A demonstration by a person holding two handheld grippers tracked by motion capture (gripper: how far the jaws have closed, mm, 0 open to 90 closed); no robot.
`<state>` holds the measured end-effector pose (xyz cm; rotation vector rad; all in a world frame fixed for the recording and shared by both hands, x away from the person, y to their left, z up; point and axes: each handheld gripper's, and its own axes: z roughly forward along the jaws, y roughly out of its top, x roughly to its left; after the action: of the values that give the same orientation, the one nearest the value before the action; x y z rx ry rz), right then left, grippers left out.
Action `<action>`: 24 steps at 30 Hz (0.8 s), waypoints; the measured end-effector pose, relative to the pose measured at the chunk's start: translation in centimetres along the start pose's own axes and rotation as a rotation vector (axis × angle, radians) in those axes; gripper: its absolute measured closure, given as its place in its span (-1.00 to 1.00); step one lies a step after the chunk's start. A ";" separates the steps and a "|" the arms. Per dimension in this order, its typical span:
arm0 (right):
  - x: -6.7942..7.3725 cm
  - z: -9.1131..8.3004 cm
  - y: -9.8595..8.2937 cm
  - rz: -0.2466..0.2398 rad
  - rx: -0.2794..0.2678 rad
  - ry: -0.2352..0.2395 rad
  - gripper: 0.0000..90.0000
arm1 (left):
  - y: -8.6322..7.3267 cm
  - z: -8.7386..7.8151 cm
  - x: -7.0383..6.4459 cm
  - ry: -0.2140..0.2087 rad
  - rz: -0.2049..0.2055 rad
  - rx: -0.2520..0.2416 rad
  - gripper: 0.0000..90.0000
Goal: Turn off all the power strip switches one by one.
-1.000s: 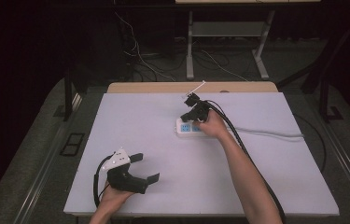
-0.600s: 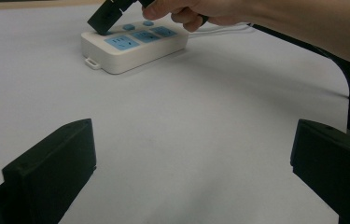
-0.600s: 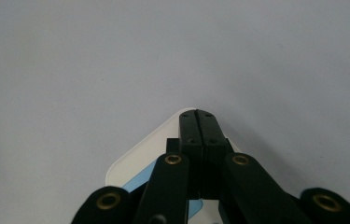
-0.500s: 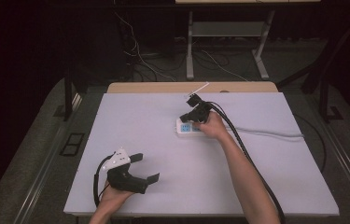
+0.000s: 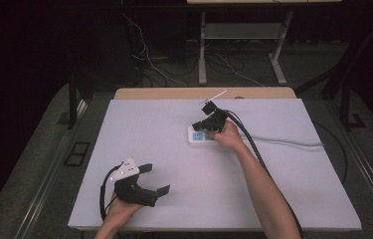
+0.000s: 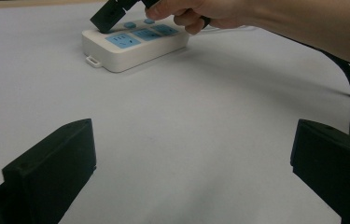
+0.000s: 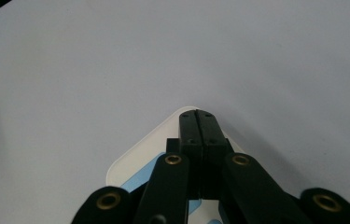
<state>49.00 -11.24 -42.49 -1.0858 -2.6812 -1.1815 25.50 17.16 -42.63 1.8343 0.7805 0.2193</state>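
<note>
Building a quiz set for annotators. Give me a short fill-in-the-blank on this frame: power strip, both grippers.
1. The right gripper has its jaws ____ over the power strip.
2. The left gripper has its jaws ____, with nothing between them.
3. The socket faces on the power strip are coloured ____.
4. The power strip lies on the ____ table.

Missing words: shut; open; blue; white

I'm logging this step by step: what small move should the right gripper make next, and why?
Probably press its tip straight down. The right gripper has its jaws shut together, and its tip sits over the near end of the white power strip, by the blue buttons. The left gripper rests open, well apart on the table.
</note>
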 end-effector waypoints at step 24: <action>-0.1 -4.0 -0.9 0.030 -0.117 0.020 0.93 | 0.0 0.4 0.0 -0.011 0.006 0.010 -1.00</action>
<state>47.54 -14.32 -40.23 -1.1176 -2.6005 -1.3520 25.70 16.87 -42.74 1.8459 0.7698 0.2095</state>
